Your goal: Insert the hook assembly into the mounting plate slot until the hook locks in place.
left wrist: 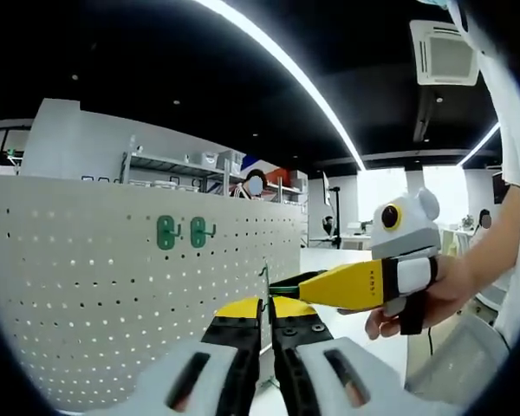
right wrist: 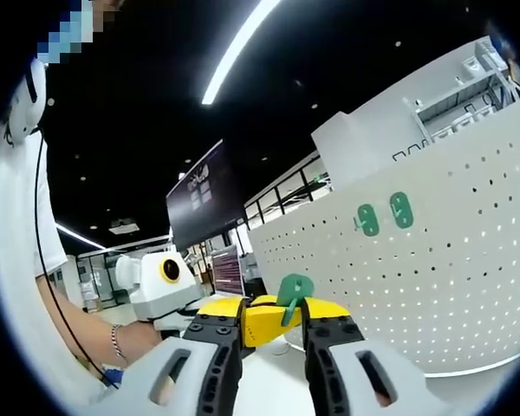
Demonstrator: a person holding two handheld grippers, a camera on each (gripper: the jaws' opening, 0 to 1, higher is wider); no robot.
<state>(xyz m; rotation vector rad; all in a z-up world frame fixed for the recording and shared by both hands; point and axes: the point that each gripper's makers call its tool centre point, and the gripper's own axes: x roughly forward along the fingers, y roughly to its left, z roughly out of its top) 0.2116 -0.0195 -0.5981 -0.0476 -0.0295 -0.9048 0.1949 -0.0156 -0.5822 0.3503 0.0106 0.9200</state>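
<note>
A green hook assembly [right wrist: 292, 290] sits at the meeting point of both grippers; in the left gripper view its thin metal wire [left wrist: 264, 282] rises between my jaws. My left gripper [left wrist: 266, 305] is shut on that wire. My right gripper [left wrist: 282, 284] comes in from the right, its yellow tips at the hook. In the right gripper view, my right gripper [right wrist: 273, 319] has its jaws apart on either side of the green plate and the left gripper [right wrist: 262, 329] tips. The white perforated mounting plate [left wrist: 113, 286] [right wrist: 433, 286] stands close by, carrying two green hooks [left wrist: 166, 232] [right wrist: 401, 210].
A person's hand [left wrist: 442, 295] holds the right gripper, and an arm [right wrist: 113, 342] holds the left one. Metal shelving [left wrist: 173, 169] stands behind the plate. A monitor [right wrist: 228, 270] and desks lie farther back. White table surface [right wrist: 468, 381] runs below the plate.
</note>
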